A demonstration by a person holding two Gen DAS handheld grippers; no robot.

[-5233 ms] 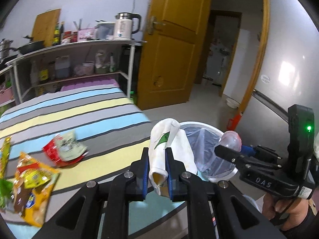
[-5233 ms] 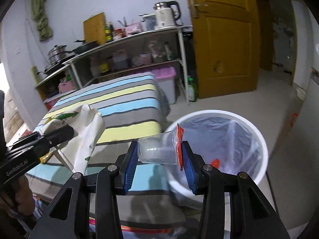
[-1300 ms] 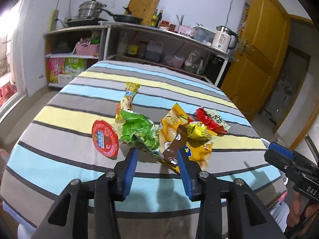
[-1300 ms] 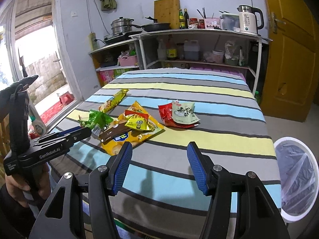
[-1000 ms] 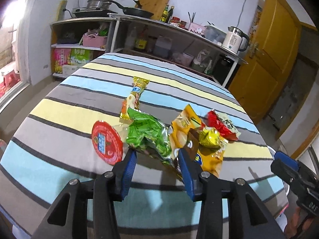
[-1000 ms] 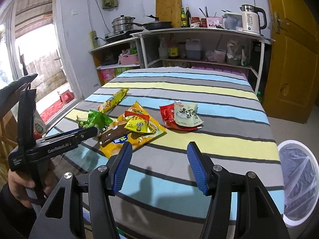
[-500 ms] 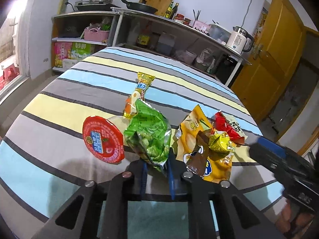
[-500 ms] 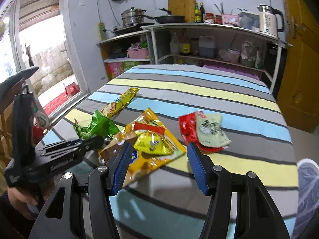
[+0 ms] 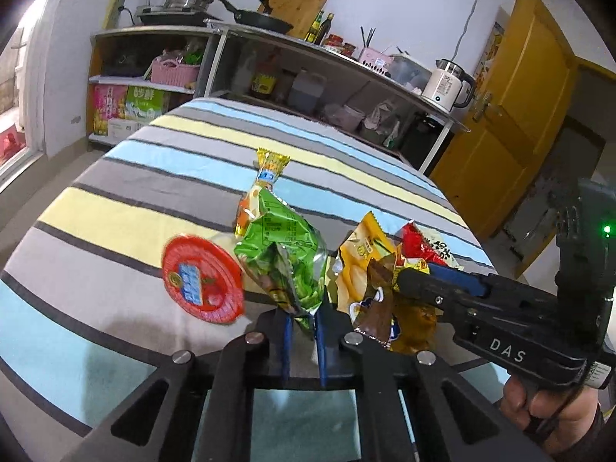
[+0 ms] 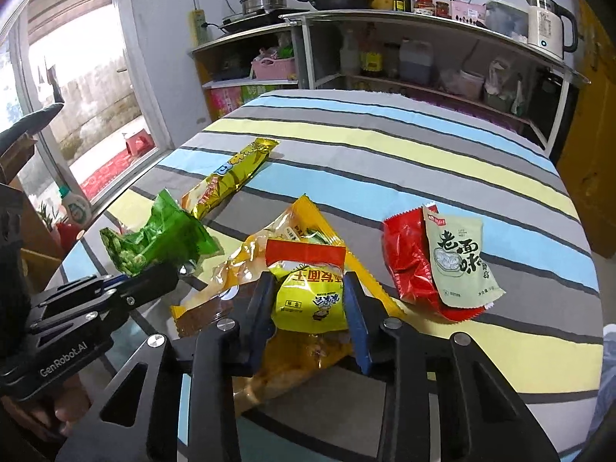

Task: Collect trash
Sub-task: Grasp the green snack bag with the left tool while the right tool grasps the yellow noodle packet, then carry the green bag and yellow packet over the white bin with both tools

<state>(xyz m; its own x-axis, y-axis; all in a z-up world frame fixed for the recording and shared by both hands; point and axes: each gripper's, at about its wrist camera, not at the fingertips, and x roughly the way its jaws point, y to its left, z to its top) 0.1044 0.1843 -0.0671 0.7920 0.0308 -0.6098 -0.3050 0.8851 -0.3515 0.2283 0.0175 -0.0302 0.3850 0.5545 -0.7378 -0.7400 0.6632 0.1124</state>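
My left gripper (image 9: 302, 323) is shut on a green snack bag (image 9: 283, 258), held slightly above the striped table; it also shows in the right wrist view (image 10: 154, 238). My right gripper (image 10: 310, 304) has its jaws around a small yellow packet (image 10: 308, 296) lying on a large orange wrapper (image 10: 277, 238); the pads touch its sides. A red and grey-green wrapper (image 10: 439, 261), a long yellow wrapper (image 10: 227, 181) and a red round lid (image 9: 202, 285) lie on the table.
The striped tablecloth (image 10: 385, 142) covers the table. A shelf unit (image 10: 423, 46) with pots, bottles and a kettle (image 10: 546, 27) stands behind it. A yellow door (image 9: 512, 111) is at the right. A window (image 10: 57, 88) is on the left.
My left gripper closed on the green bag and lifted it. My right gripper moved in over the orange wrapper and closed around the yellow packet.
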